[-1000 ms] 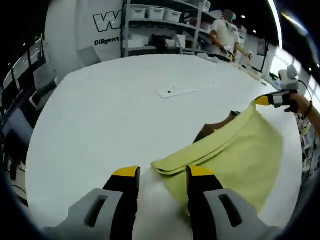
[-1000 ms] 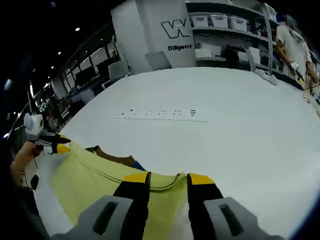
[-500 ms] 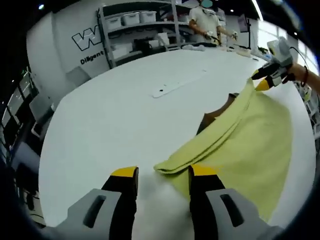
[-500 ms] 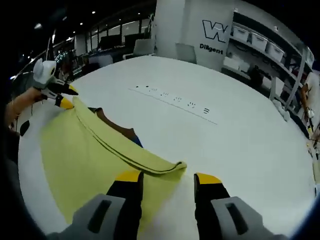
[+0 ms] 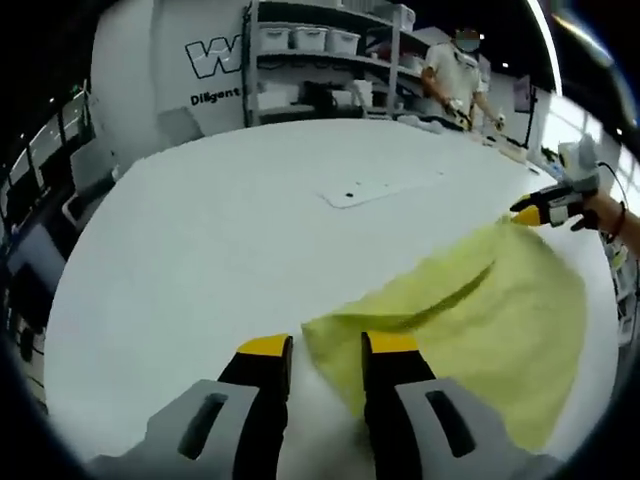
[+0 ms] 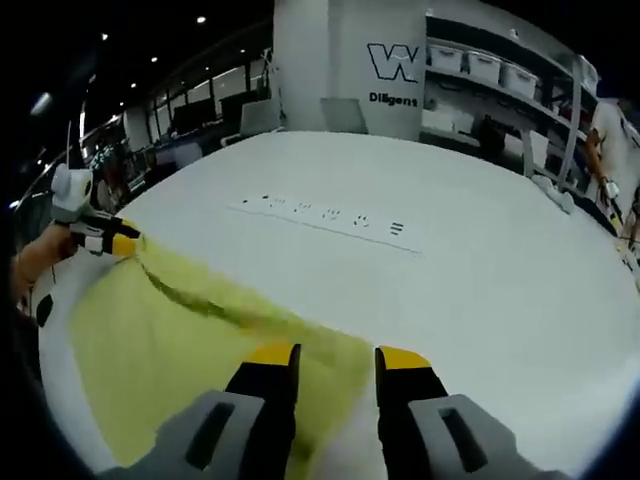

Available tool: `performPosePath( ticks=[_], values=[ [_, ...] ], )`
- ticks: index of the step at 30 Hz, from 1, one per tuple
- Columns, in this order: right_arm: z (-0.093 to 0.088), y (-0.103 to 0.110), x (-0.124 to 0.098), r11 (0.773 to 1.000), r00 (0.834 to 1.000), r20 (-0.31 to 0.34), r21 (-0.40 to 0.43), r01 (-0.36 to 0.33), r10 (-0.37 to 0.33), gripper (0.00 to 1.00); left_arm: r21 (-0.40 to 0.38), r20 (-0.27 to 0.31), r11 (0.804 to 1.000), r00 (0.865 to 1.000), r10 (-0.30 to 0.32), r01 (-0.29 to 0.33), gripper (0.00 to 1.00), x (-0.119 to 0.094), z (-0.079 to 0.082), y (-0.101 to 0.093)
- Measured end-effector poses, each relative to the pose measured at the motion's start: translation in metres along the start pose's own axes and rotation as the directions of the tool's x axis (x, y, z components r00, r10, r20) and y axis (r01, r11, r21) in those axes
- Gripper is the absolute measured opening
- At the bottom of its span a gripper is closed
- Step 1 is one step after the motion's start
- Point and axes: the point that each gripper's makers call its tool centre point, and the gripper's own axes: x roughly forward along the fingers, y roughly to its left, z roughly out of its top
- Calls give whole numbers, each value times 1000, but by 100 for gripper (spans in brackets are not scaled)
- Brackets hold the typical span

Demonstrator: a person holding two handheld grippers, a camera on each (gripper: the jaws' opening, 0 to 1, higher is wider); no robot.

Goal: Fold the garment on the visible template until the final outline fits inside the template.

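Your left gripper (image 5: 325, 345) and right gripper (image 6: 336, 353) each pinched a corner of the yellow garment (image 5: 470, 320) stretched between them. You needed equal tension, laying that edge flat on the white table (image 5: 220, 220).

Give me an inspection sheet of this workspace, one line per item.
Surface: large white table, mostly bare.
Job's things: yellow garment, spread between the two grippers with a fold running across it; template: cannot make one out.
Clutter: white strip with dark markings lying flat beyond the garment.
Grippers: left gripper at one corner of the garment, right gripper at the opposite corner; whether either pinches the cloth cannot be told.
Cables: thin dark cable near the hand holding the right gripper.
Surroundings: shelving with white bins, a white wall panel with lettering, a person standing at the far side.
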Motion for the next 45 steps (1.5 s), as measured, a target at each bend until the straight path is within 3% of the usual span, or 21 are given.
performPosePath(
  ticks=[6,10,14,20,26,31,36,45],
  values=[
    [-6,-11,7,998,999,-25,43,40,-39,18,-41,-13,998,999,41,-42,21,1,-4,7],
    [-7,-16,2,991,997,-21,113,70,-68,12,-58,-13,997,999,50,-50,20,1,-4,7],
    [-6,-17,-1,986,998,-11,154,66,-65,13,-54,-15,997,999,51,-51,22,-3,-4,5],
    [-4,-9,-17,979,999,-2,197,46,-47,22,-82,3,996,999,34,-33,30,-21,7,-3],
    [-5,9,-32,963,1000,26,269,-6,-1,43,-82,-15,997,1000,8,-9,40,-37,4,-17],
    [-14,26,-48,966,999,26,257,-25,19,58,-111,1,993,1000,-31,30,52,-52,0,-36],
    [-28,43,-66,970,999,19,239,-53,50,65,-75,-30,997,999,-32,29,54,-69,-15,-53],
    [-56,67,-94,973,996,-7,213,-89,92,65,-65,-61,997,997,-40,36,54,-88,-41,-72]
  ],
)
